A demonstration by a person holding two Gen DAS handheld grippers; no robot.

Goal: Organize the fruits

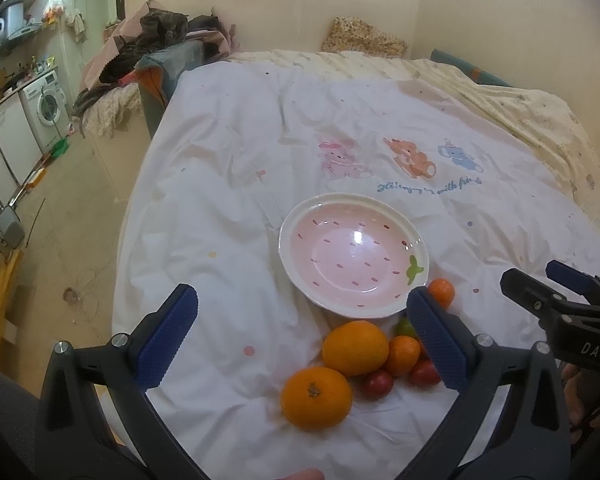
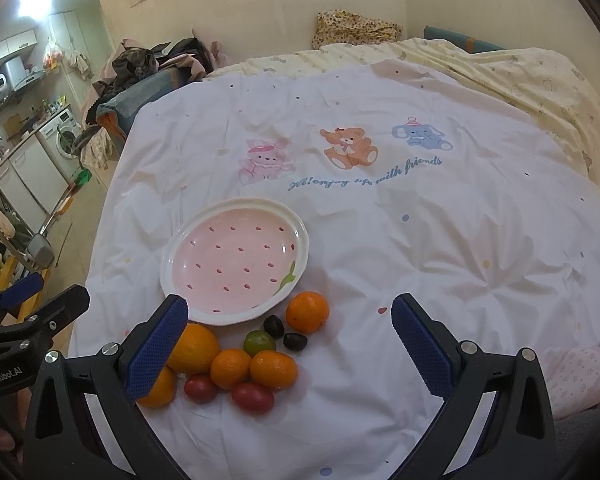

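Observation:
A pink strawberry-pattern plate [image 1: 300, 248] [image 2: 180, 264] lies empty on the white bedcover. In front of it lies a cluster of fruit: two large oranges [image 1: 315, 397] [image 2: 196, 346], several small mandarins [image 1: 400, 354] [image 2: 307, 312], red tomatoes [image 1: 376, 385] [image 2: 252, 397], a green lime [image 2: 259, 342] and two dark plums [image 2: 274, 326]. My left gripper [image 1: 300, 340] is open and empty, above the fruit. My right gripper [image 2: 288, 344] is open and empty, above the fruit too. Each gripper shows at the edge of the other's view.
The white cover [image 2: 420, 220] with cartoon animals spreads over a bed, with a yellow blanket [image 2: 540, 88] at the far right. A pile of clothes [image 1: 160, 36] sits beyond the bed's far left. The floor and a washing machine [image 1: 46, 108] are at the left.

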